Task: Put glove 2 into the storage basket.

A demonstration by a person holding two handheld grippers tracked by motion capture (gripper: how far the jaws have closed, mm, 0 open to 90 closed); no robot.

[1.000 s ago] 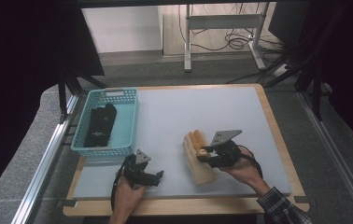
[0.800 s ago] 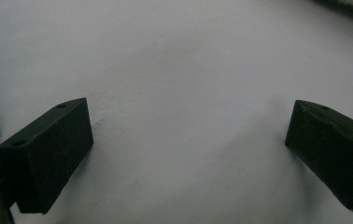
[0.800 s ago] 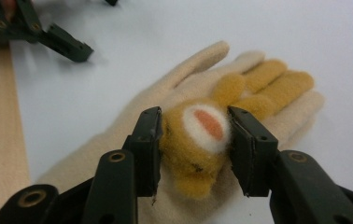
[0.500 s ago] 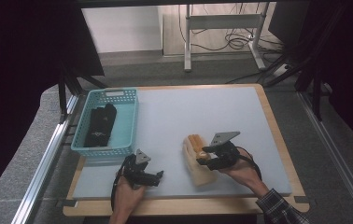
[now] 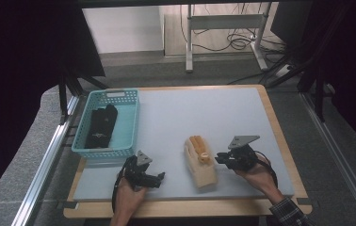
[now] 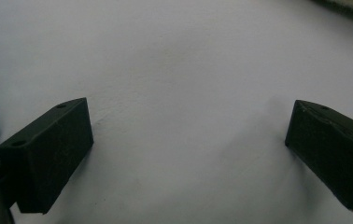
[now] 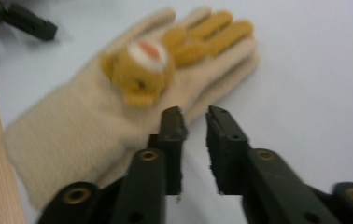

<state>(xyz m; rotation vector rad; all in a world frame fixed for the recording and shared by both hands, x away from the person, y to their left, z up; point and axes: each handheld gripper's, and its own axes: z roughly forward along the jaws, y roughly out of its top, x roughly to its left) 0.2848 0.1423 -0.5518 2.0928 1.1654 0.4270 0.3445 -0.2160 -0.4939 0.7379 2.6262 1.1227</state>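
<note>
A cream knitted glove with orange fingers and a small bear face lies flat on the grey mat, fingers pointing away from the person. In the right gripper view the glove is just left of and ahead of the jaws. My right gripper sits beside the glove's right edge. Its jaws are a narrow gap apart, with only bare mat between them. My left gripper rests near the table's front, left of the glove. Its jaws are spread wide over bare mat.
A teal basket stands at the left of the mat with a black object lying inside. The mat's wooden border runs along the front. The left gripper appears far off in the right gripper view.
My right gripper has drawn back to the right, off the glove's edge. The glove now lies flat by itself. The left gripper has stayed put.
</note>
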